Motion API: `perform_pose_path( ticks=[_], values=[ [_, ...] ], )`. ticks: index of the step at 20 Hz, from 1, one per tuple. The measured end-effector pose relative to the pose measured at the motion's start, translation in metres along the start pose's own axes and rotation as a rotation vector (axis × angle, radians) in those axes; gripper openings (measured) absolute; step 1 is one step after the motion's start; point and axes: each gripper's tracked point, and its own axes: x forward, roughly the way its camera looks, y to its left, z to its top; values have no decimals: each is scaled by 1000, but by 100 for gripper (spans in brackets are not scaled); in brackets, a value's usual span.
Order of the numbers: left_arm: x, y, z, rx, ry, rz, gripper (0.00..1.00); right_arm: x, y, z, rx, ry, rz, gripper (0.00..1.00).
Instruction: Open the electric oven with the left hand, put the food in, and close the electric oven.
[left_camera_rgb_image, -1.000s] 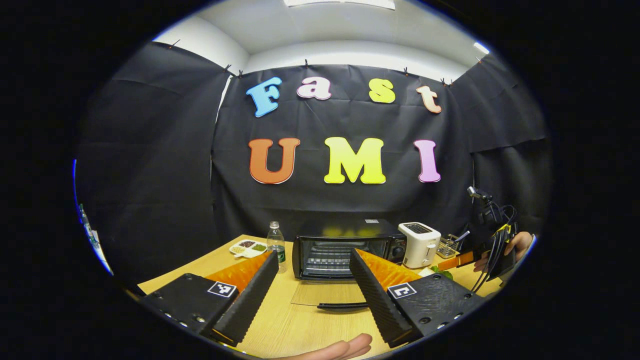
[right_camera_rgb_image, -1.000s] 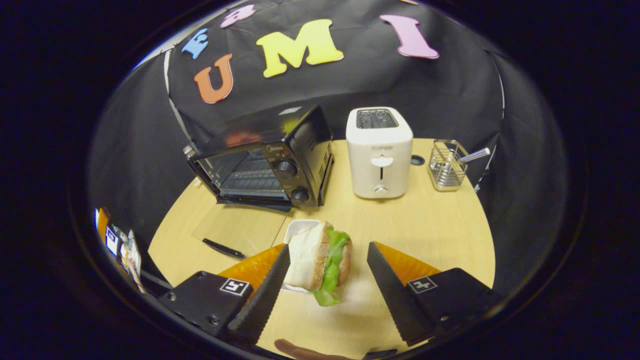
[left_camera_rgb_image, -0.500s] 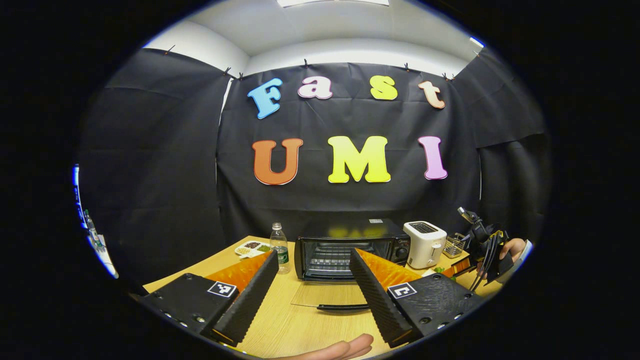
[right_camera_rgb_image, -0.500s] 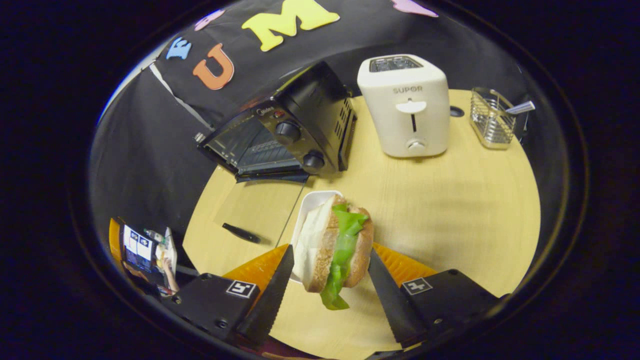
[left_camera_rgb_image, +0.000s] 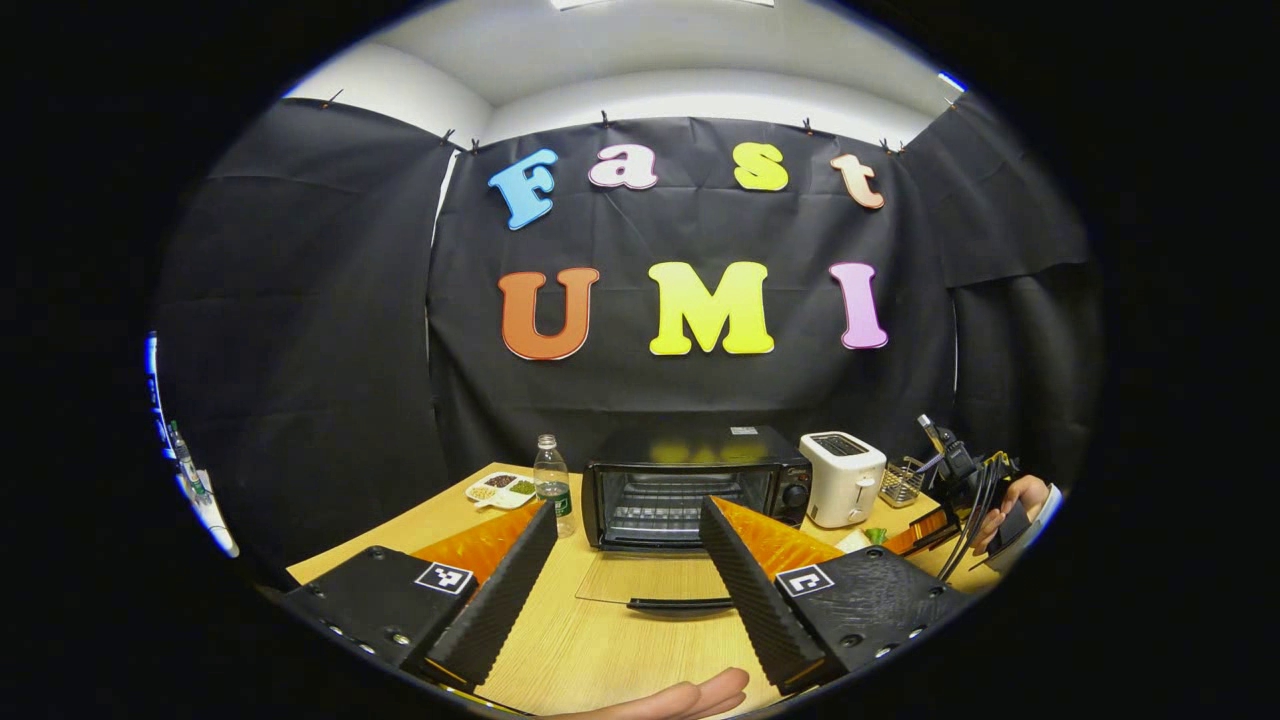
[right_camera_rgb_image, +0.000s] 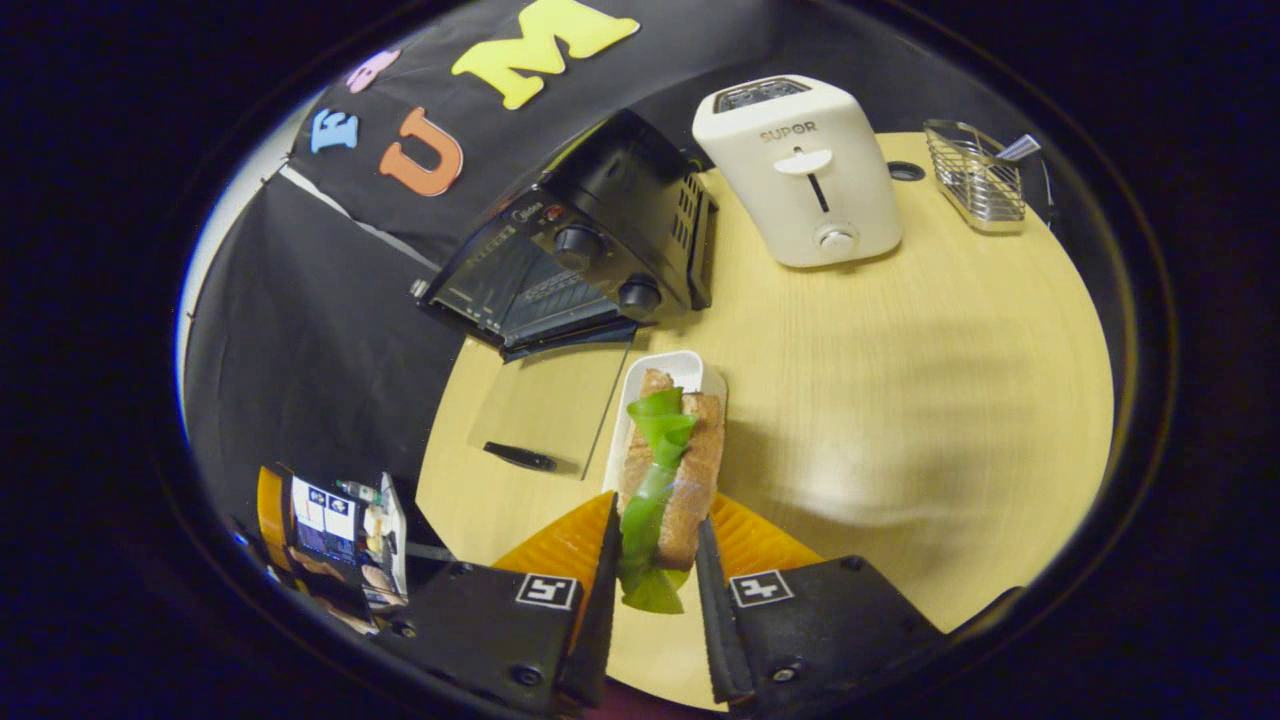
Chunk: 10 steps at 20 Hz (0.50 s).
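1. Currently the right gripper (right_camera_rgb_image: 655, 575) has its two fingers pressed against both sides of a sandwich (right_camera_rgb_image: 668, 470), bread outside and green lettuce hanging out below the tips.
2. The sandwich sits over a small white tray (right_camera_rgb_image: 672, 368) on the wooden table (right_camera_rgb_image: 900, 400); whether it touches the tray cannot be told.
3. The electric oven (right_camera_rgb_image: 590, 250) stands just beyond the tray, its glass door (right_camera_rgb_image: 545, 405) folded down flat on the table and the wire rack visible inside.
4. A white toaster (right_camera_rgb_image: 795, 165) stands beside the oven, and a wire basket (right_camera_rgb_image: 975, 180) lies farther toward the table's edge.
5. In the left gripper view, the left gripper (left_camera_rgb_image: 625, 565) is held wide apart with nothing between its fingers, hovering above the table in front of the open oven (left_camera_rgb_image: 690, 485).
6. The door's dark handle (left_camera_rgb_image: 680, 603) lies between the left gripper's fingers in that view, farther off.
7. A clear bottle (left_camera_rgb_image: 548, 480) and a divided dish (left_camera_rgb_image: 500, 489) stand left of the oven.
8. The right gripper (left_camera_rgb_image: 925, 535) and the hand (left_camera_rgb_image: 1010, 500) holding it appear at the right edge.
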Motion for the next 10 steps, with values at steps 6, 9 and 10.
perform_pose_path(
  ticks=[6, 9, 10],
  values=[
    [-16, 7, -2, -39, -22, -37, 94, -25, 13, -1, 58, -153, -48, 39],
    [-23, 13, -1, -47, -41, -57, 94, -35, 30, -2, 73, -246, -46, 39],
    [-24, 15, -2, -46, -46, -64, 94, -36, 37, -3, 86, -272, -41, 39]
  ],
)
